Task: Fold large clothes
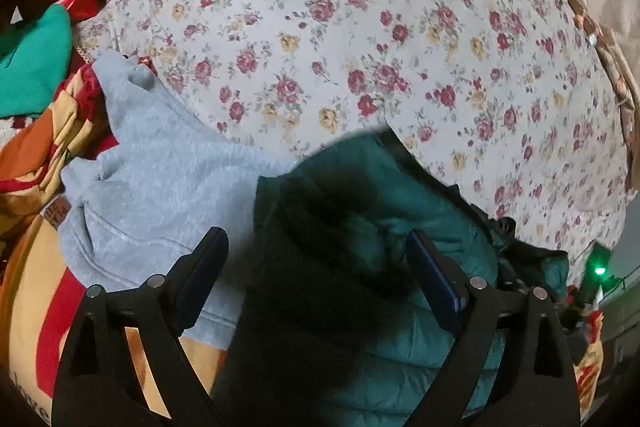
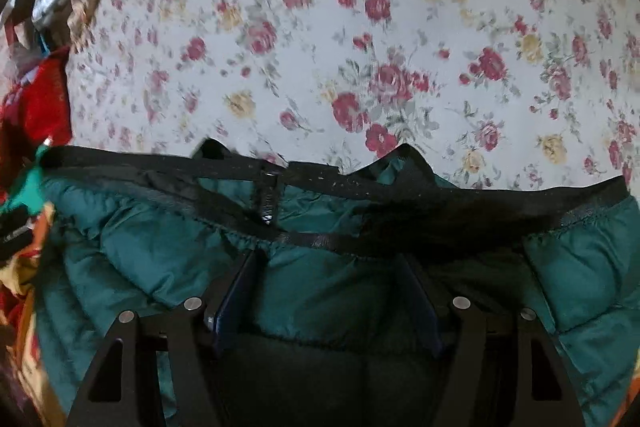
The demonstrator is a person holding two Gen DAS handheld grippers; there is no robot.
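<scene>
Our left claw [image 1: 316, 247] stands with its two dark, flat pads spread wide apart, and the teal quilted puffer jacket [image 1: 420, 211] bulges up between them without being pressed by either pad. The jacket's shell is smooth and slightly glossy, stitched into padded channels, with a dark lining folded over the middle. Just left of this claw lies a soft, fuzzy light-grey sweatshirt [image 1: 160, 179], rumpled over an orange, red and cream printed cloth [image 1: 36, 163]. Our right claw [image 2: 326, 267] sits on the same jacket [image 2: 160, 247], with puffy fabric filling the gap between its pads; we cannot tell whether it is clamped. Just ahead of it runs the jacket's black hem band [image 2: 440, 195] with a zipper end. Beyond both claws spreads a pale floral sheet [image 2: 320, 27], matte and lightly creased.
</scene>
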